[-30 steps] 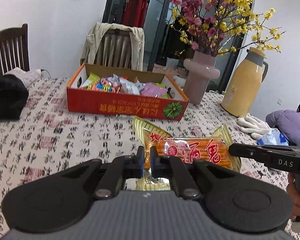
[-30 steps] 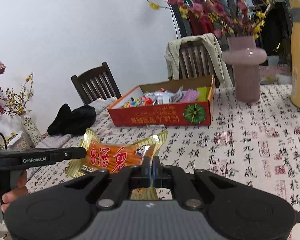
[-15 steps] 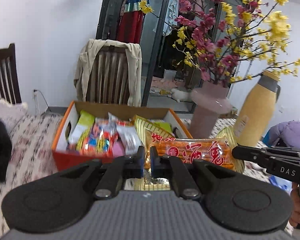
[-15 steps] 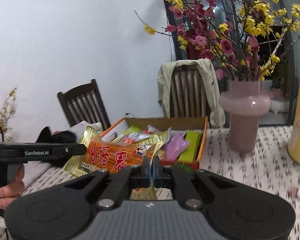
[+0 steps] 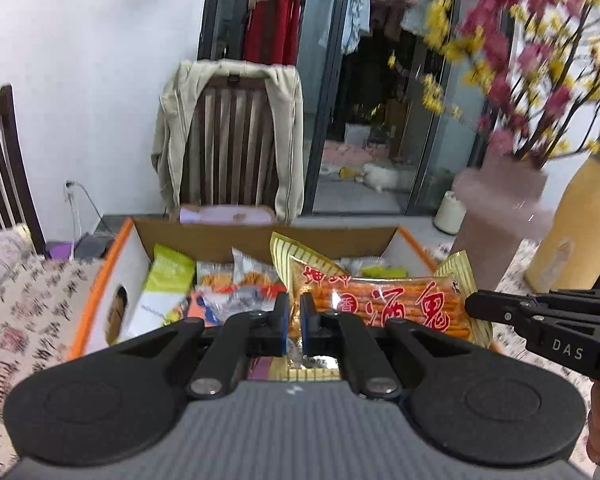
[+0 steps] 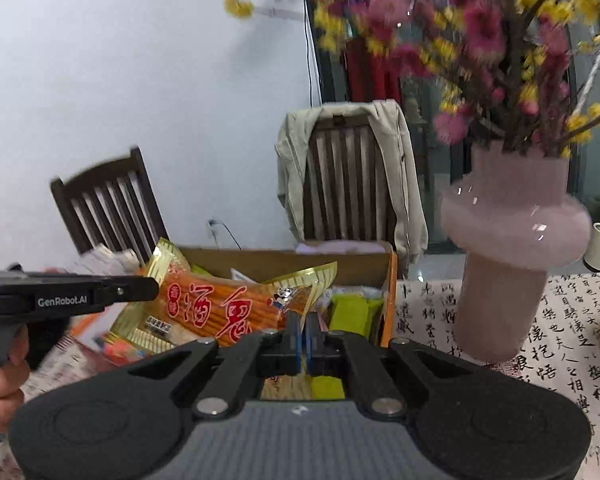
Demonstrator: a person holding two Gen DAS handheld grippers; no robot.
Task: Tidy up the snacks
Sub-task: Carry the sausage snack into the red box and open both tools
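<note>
Left gripper [image 5: 294, 316] is clamped on the left end seal of the orange snack bag [image 5: 380, 304]; jaws pinched tight on the foil edge. The bag hangs stretched sideways between both tools, up in the air over the open cardboard box [image 5: 260, 236], nearer its right half. Box already holds loose packets, a green packet [image 5: 168, 280] at the left. Right gripper [image 6: 303, 336] is pinched on the bag's right end, on the gold seal strip. Pink vase [image 6: 508, 240] stands just right of the box, flower branches overhead.

Risks, as a judgement: if one gripper lets go first, the bag swings from the other and may land on the box wall or outside. Pulling apart could tear or slip the thin seal. A rightward drift could knock the vase.
</note>
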